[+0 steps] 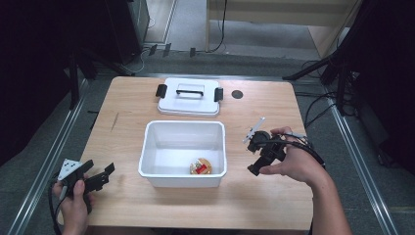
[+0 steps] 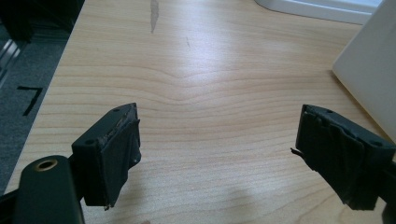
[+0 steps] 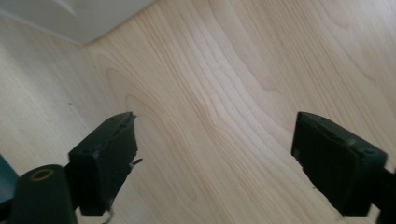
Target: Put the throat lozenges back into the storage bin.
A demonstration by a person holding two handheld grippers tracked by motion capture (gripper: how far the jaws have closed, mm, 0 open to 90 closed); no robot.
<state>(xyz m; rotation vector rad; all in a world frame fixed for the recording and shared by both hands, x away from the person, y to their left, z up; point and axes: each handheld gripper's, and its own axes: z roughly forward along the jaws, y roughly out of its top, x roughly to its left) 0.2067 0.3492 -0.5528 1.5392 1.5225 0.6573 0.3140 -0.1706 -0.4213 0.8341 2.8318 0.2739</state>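
High view: we see a wooden counter (image 1: pixel 254 196) carrying a white open bin (image 1: pixel 149 147) at its centre, and inside the bin, near its near right corner, a small round gold-and-red item (image 1: pixel 201 167) lying on the floor of the bin. The bin's white lid (image 1: pixel 188 105), with a black handle and two black side clips, lies flat just beyond the bin on the far side. We find the left gripper (image 1: pixel 100 177) at the near left corner of the counter, held in the left hand (image 1: pixel 73 200), its jaws apart and holding nothing. We find the right gripper (image 1: pixel 254 164) just right of the bin, held in the right hand (image 1: pixel 293 164), jaws likewise apart over bare wood
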